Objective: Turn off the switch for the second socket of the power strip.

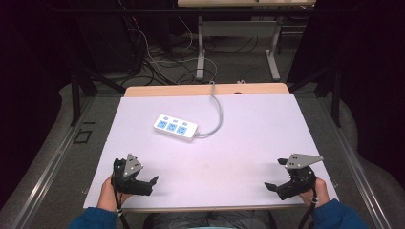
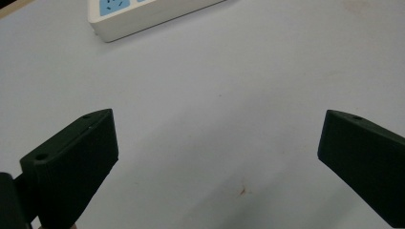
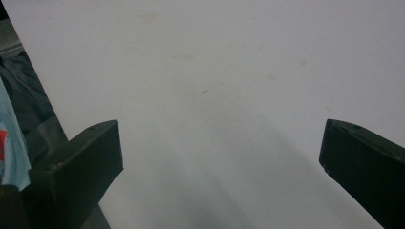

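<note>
A white power strip (image 1: 175, 128) with three blue sockets lies on the pale table mat (image 1: 248, 138), left of centre, and its grey cable (image 1: 218, 112) runs off the far edge. In the left gripper view, a corner of the strip (image 2: 143, 16) sits at the top left, well beyond the jaws. My left gripper (image 1: 145, 174) is at the near left corner, open and holding nothing (image 2: 217, 143). At the near right corner my right gripper (image 1: 276, 174) is open too, with bare mat between its jaws (image 3: 219, 148).
The mat's near edge (image 3: 43, 90) runs down the left of the right gripper view, with dark clothing below it. Beyond the table stand metal desk legs (image 1: 200, 52) and tangled floor cables (image 1: 157, 62). Rails (image 1: 52, 162) flank both sides.
</note>
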`<action>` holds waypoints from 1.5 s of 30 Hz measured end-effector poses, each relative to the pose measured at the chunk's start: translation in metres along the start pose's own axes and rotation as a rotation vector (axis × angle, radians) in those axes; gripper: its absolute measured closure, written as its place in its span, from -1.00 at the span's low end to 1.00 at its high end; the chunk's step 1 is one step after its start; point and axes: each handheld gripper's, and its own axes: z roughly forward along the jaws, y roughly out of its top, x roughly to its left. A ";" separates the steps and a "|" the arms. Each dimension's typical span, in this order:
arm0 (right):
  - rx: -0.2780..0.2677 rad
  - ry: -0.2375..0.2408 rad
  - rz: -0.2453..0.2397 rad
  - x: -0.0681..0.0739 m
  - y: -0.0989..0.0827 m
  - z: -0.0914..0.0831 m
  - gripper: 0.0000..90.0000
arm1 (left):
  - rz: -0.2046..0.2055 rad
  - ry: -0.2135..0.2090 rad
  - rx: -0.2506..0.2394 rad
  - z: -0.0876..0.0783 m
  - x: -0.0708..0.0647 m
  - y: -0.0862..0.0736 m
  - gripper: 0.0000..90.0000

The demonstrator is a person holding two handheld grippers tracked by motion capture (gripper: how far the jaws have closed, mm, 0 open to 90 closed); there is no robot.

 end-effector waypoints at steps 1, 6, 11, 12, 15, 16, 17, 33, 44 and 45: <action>0.006 0.005 -0.006 -0.001 0.000 0.000 -0.99 | -0.004 -0.006 0.003 0.001 -0.001 0.001 -1.00; 0.015 0.004 0.010 0.000 0.000 0.000 -0.99 | 0.001 0.002 -0.006 0.008 -0.001 0.009 -1.00; 0.004 -0.004 -0.007 -0.001 0.000 0.000 -0.99 | -0.003 -0.004 -0.007 0.015 -0.001 0.015 -1.00; -0.001 0.001 0.005 0.000 0.000 0.000 -0.99 | 0.001 0.001 -0.004 0.016 -0.001 0.016 -1.00; 0.014 0.006 0.014 0.000 0.000 0.001 -0.99 | 0.004 -0.006 0.005 0.022 -0.001 0.019 -1.00; 0.018 0.008 0.010 0.001 0.000 0.001 -0.99 | 0.008 -0.005 0.006 0.023 -0.001 0.020 -1.00; 0.009 0.004 0.011 0.001 0.000 0.001 -0.99 | 0.009 -0.004 0.004 0.024 -0.001 0.021 -1.00; 0.013 0.004 0.015 0.001 0.000 0.000 -0.98 | 0.033 -0.001 0.011 0.036 -0.002 0.030 -1.00; 0.015 -0.005 0.009 0.002 0.000 0.001 -0.98 | 0.038 -0.005 0.019 0.046 0.001 0.039 -1.00; 0.016 -0.005 0.009 0.002 0.000 0.001 -0.98 | 0.036 -0.006 0.022 0.049 0.002 0.040 -1.00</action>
